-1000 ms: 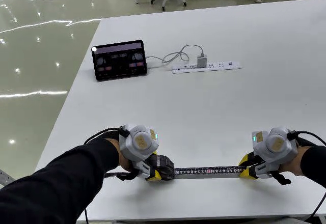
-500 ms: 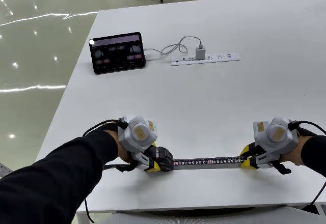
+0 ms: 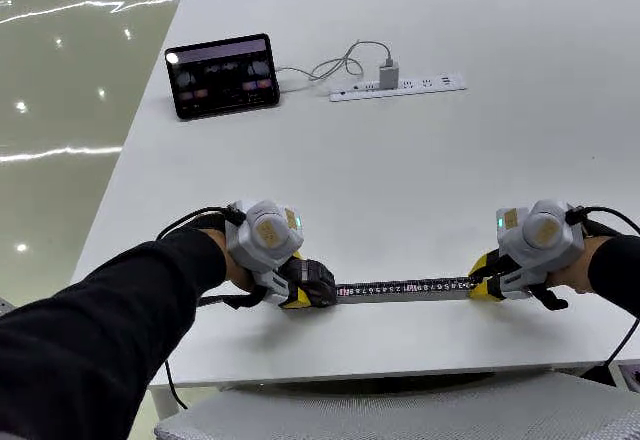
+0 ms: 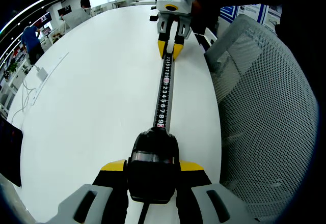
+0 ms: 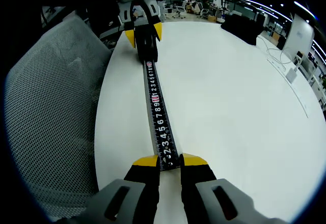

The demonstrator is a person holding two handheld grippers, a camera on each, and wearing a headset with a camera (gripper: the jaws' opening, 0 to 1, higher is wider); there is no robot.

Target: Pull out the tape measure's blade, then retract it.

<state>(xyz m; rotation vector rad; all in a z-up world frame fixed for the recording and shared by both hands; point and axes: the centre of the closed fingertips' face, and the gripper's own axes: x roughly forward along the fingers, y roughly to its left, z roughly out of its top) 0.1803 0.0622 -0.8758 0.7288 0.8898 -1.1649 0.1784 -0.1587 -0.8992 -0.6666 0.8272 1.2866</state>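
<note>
White tabletop (image 3: 420, 160) carries all items. Its near edge runs along 6 o'clock of the head view, and a mesh chair (image 4: 265, 107) sits just beyond it. Tablet (image 3: 222, 74) stands at 11 o'clock and power strip (image 3: 398, 86) at 12 o'clock, both well apart from the work.

Left gripper (image 4: 153, 167), at 7 o'clock, is closed narrow around the black tape measure (image 3: 312, 283), which appears to rest on the tabletop near the front edge. Right gripper (image 5: 169, 161), at 4 o'clock, is pinched on the free end of the blade (image 3: 405, 287). Blade lies flat and straight between the two, running 9 to 3 o'clock, scale uppermost.

Change noted: over the last second the whole head view shifts, which is camera movement. The span between the grippers and the exposed blade length read about the same as before.

Judgement: the pull-out looks complete or paused at its extent, and retraction is not yet done. Right gripper should next travel toward 9 o'clock, keeping hold so the blade feeds in without whipping.
</note>
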